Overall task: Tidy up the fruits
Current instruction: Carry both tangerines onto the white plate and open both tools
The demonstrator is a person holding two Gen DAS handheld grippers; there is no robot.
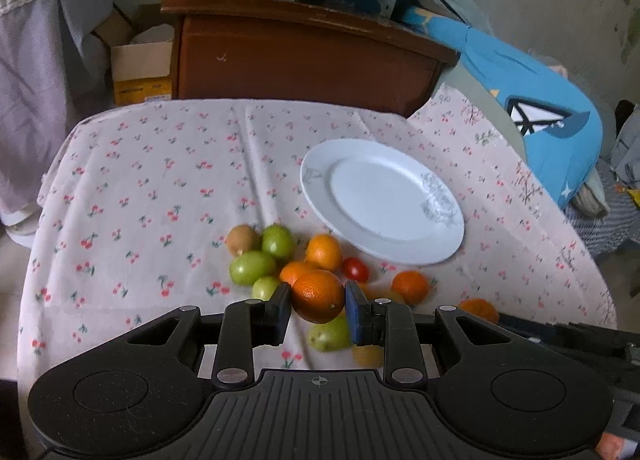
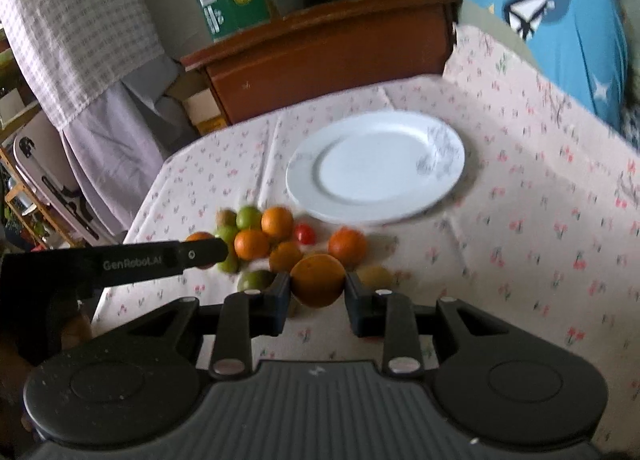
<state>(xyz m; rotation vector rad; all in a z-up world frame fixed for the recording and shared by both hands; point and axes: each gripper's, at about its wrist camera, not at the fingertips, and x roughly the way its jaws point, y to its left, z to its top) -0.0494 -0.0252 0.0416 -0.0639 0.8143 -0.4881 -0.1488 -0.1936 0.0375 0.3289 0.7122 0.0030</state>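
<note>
White plate (image 1: 382, 200), one, two tongs-held oranges (image 1: 317, 296), one tomato (image 1: 355, 269)

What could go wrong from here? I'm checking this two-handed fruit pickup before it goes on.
1. Each claw, left and right, pinches a round orange only at its sides; either might slip out.
2. The plate is bare and smooth; a released orange may roll off.
3. The claws work close together and could collide.
</note>
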